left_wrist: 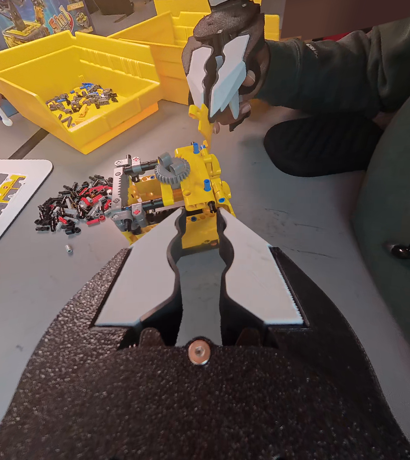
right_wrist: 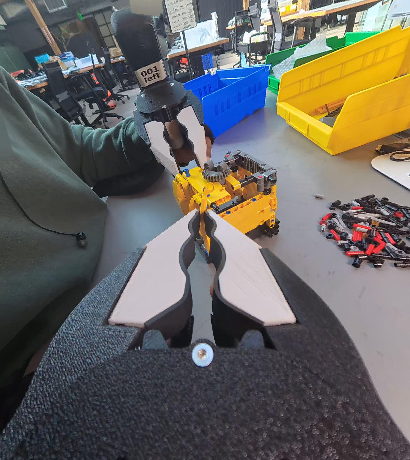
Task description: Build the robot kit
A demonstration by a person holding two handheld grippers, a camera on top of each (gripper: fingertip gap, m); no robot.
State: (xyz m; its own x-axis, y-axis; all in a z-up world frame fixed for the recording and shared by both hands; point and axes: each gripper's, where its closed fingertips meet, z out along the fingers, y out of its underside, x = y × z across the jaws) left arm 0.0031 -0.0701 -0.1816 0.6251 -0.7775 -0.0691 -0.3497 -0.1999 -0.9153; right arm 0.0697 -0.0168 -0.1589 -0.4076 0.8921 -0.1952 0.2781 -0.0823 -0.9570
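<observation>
Left wrist view: the left gripper (left_wrist: 200, 211) clamps its narrowed fingers on the near end of the yellow and grey toy-brick machine model (left_wrist: 174, 189) standing on the grey table (left_wrist: 286, 224). The right gripper (right_wrist: 202, 211) pinches a thin curved yellow plastic panel piece (right_wrist: 203, 214) just above the model, beside a loose pile of black, red and grey connector pins (right_wrist: 373, 231).

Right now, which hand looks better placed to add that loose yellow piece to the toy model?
Right, probably: the right tool already pinches the yellow piece just above the model, which the left tool steadies.
</observation>
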